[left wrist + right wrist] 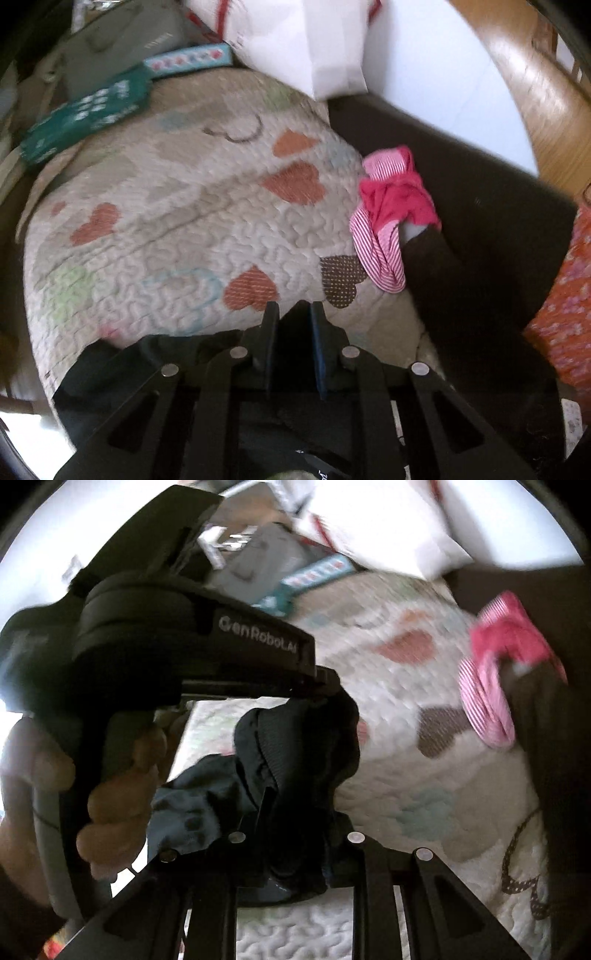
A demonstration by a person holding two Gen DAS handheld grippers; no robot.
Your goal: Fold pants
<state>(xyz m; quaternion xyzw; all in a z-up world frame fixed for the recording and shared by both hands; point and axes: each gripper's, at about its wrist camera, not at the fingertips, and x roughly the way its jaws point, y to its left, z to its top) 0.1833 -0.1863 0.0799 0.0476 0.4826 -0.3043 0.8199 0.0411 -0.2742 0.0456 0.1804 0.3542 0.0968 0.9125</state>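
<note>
The dark pants (295,753) hang bunched above a quilted bed cover (177,221). My left gripper (293,314) is shut on a fold of the pants (155,362); the cloth drapes under its fingers. In the right wrist view the left gripper's black body (192,646) sits at upper left, held by a hand, with the pants hanging from its tip. My right gripper (295,805) is shut on the same dark fabric, which hides its fingertips.
A pink and striped garment (388,206) lies at the bed's right edge on a dark cloth (480,221). A white bag (314,40), a green patterned box (85,114) and a grey box (122,48) sit at the far end. An orange floral cloth (569,295) is at right.
</note>
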